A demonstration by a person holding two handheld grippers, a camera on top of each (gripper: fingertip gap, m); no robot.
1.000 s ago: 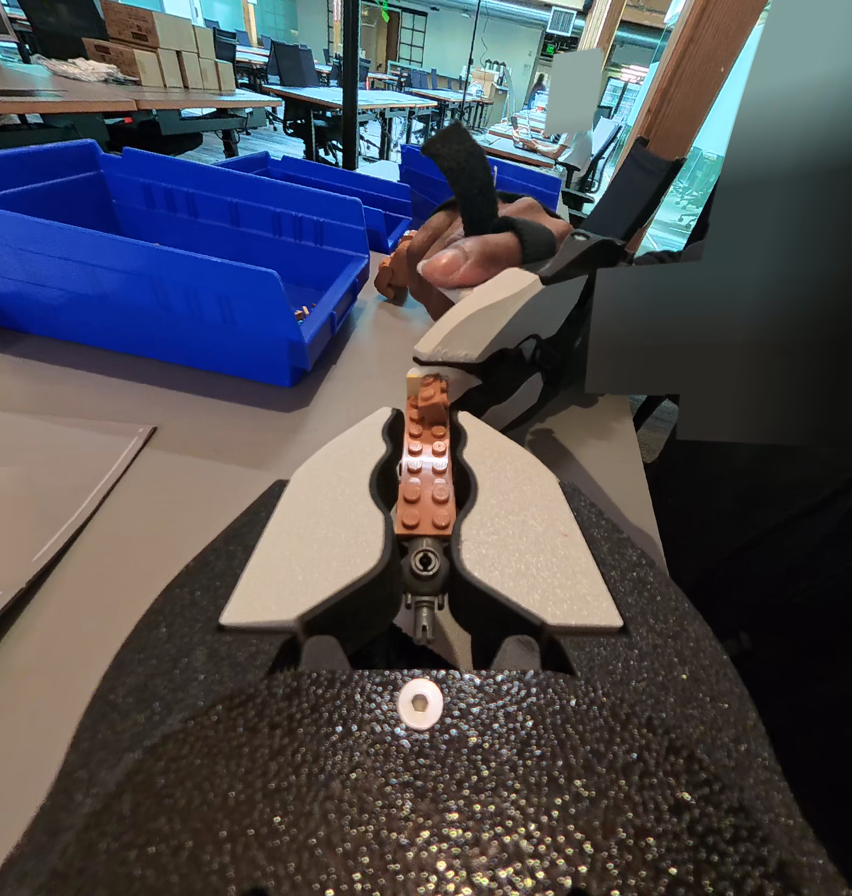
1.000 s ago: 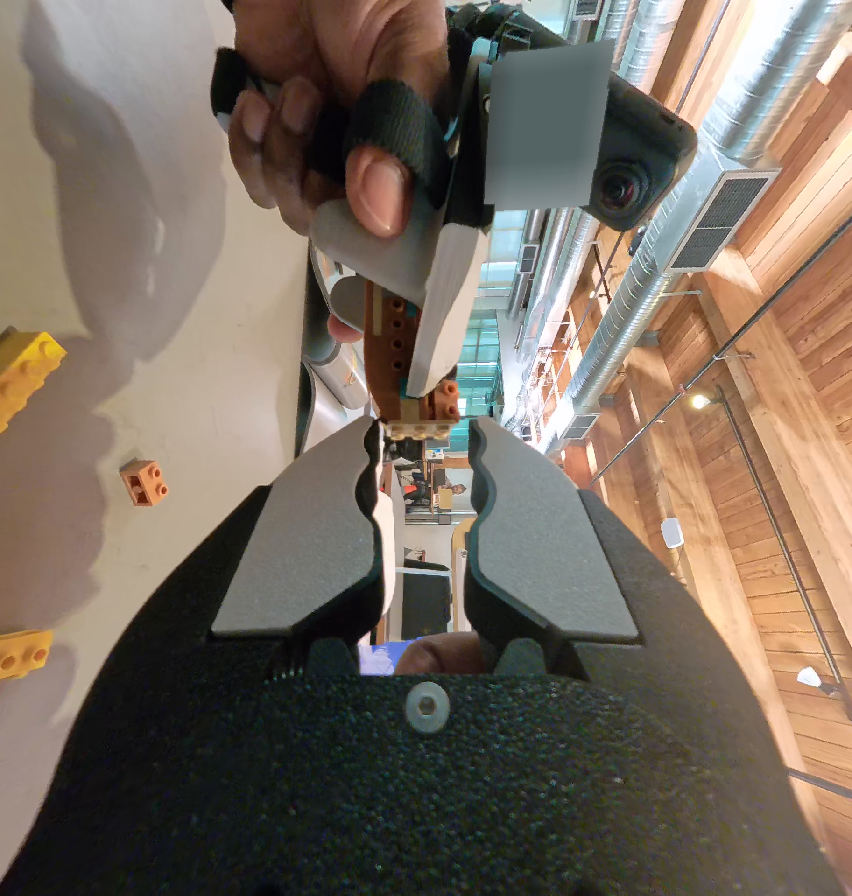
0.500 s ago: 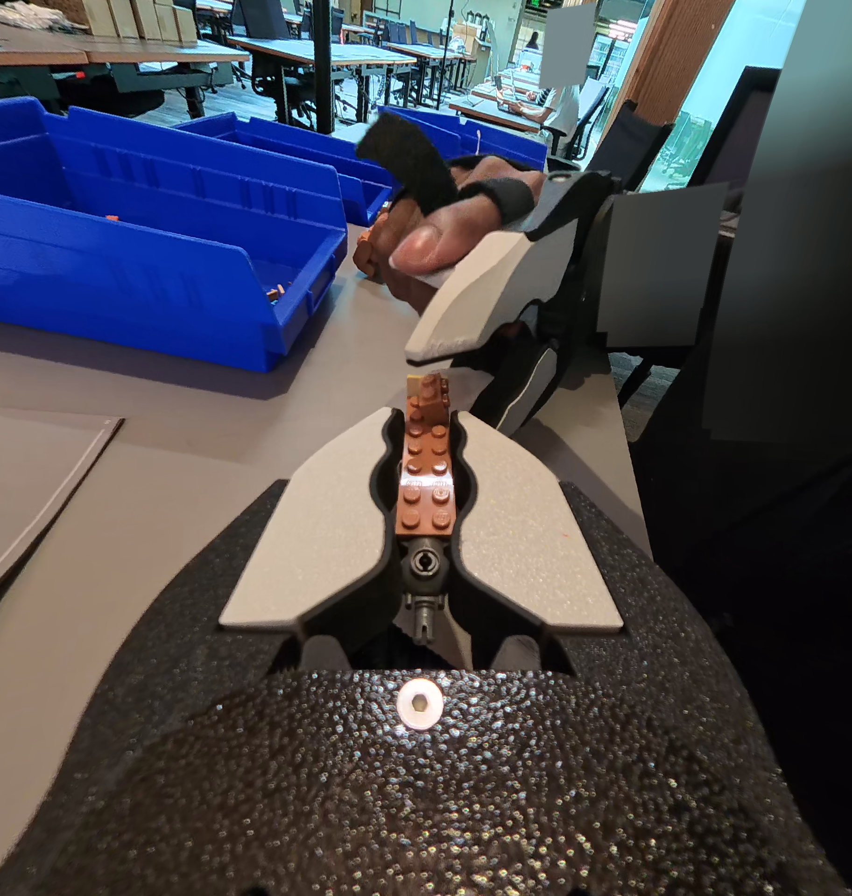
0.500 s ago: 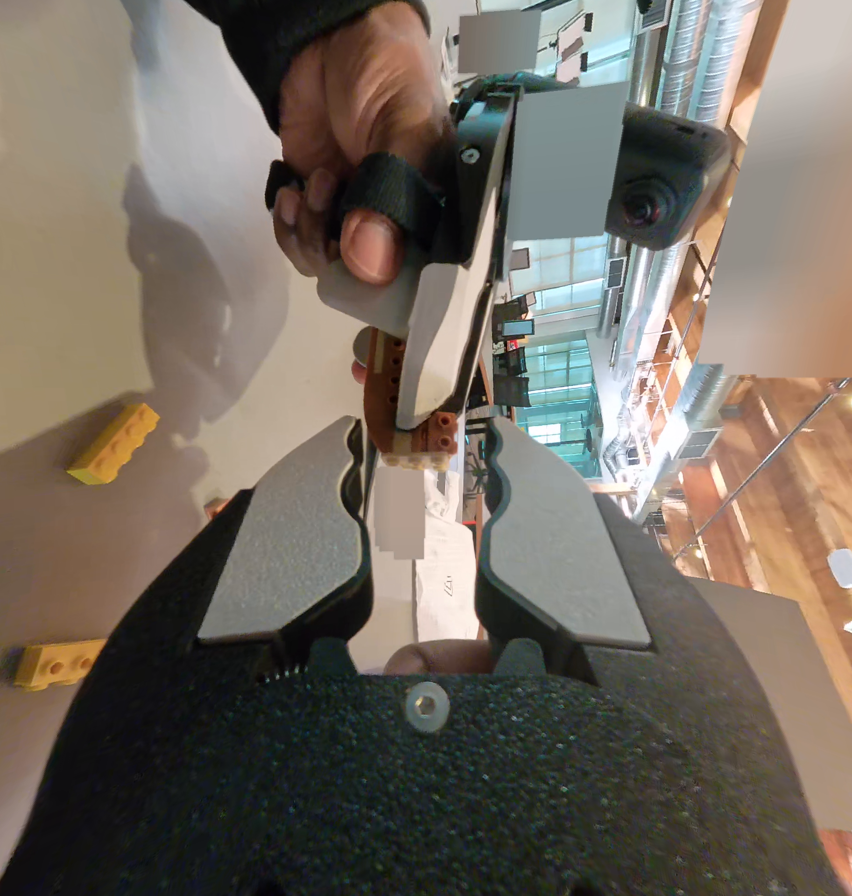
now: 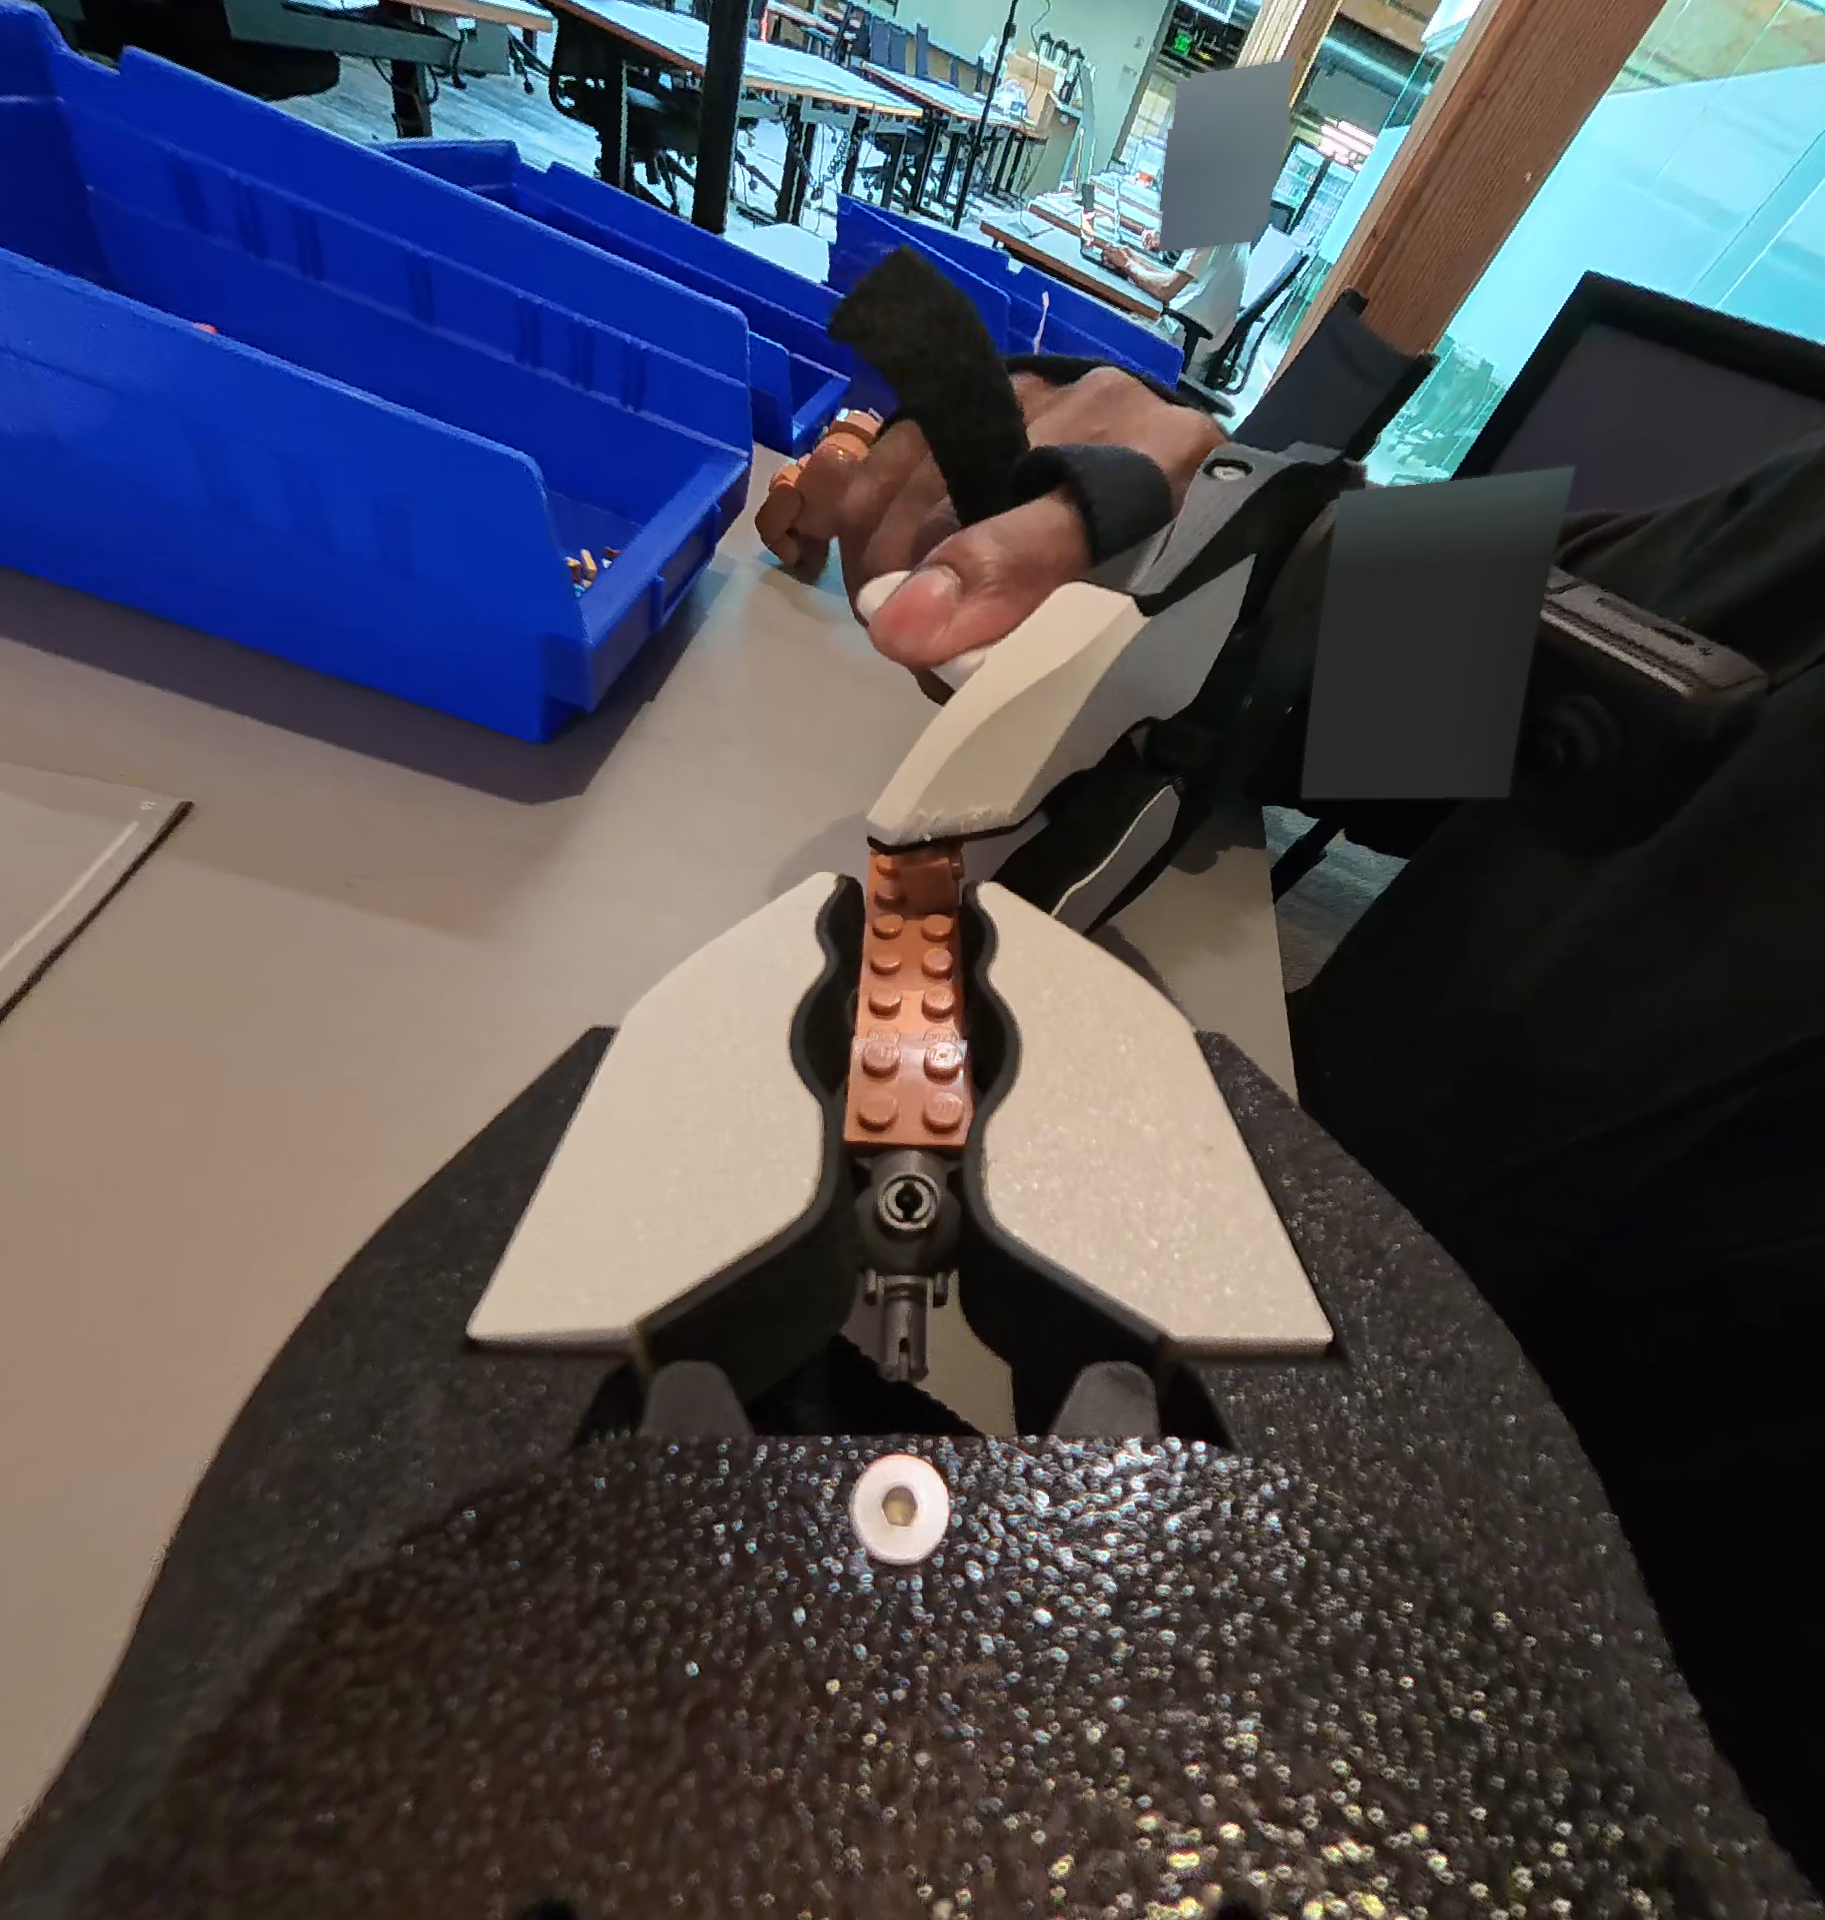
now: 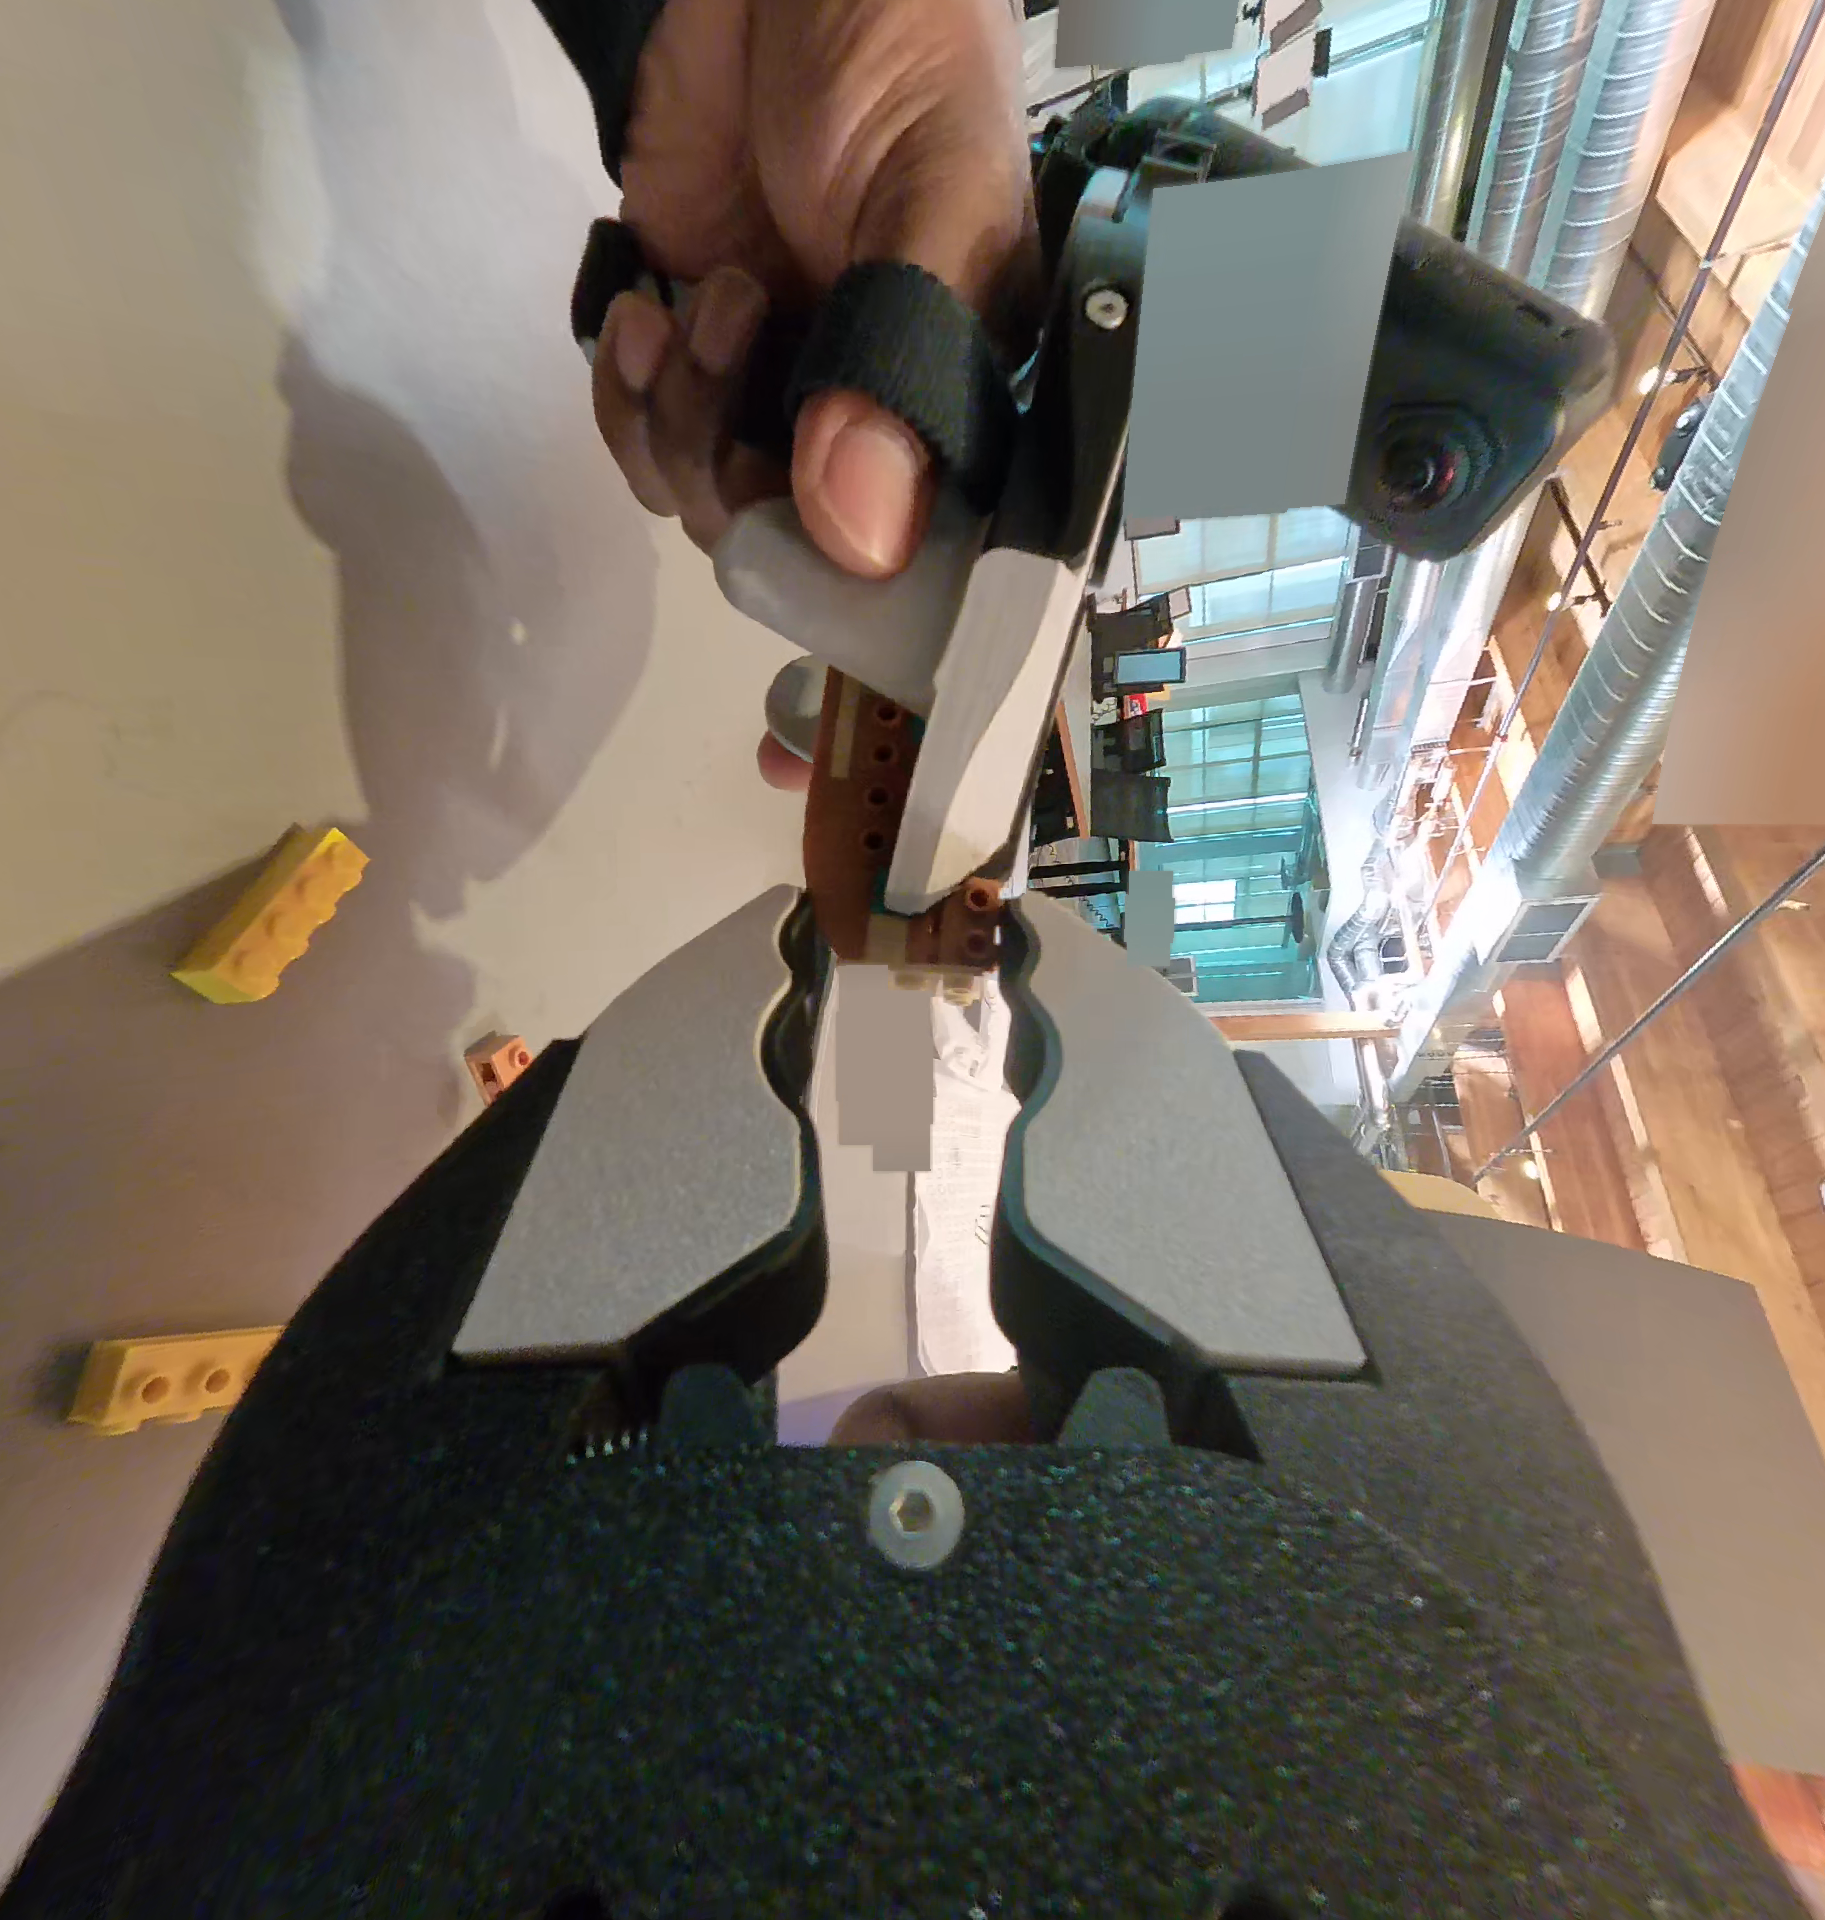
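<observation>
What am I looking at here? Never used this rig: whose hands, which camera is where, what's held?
No robot: a person holds a hand gripper in each hand, with a camera on each looking along its fingers. In the left view, the left gripper is clamped on a brown brick assembly above a grey table with blue bins. The right view is tipped sideways: the right gripper closes on that assembly's end. Yellow bricks lie on the table.

Brown studded brick assembly (image 5: 913, 1023), tan end; blue bins (image 5: 347, 468); yellow bricks (image 6: 269, 914); grey table (image 5: 264, 1018).
</observation>
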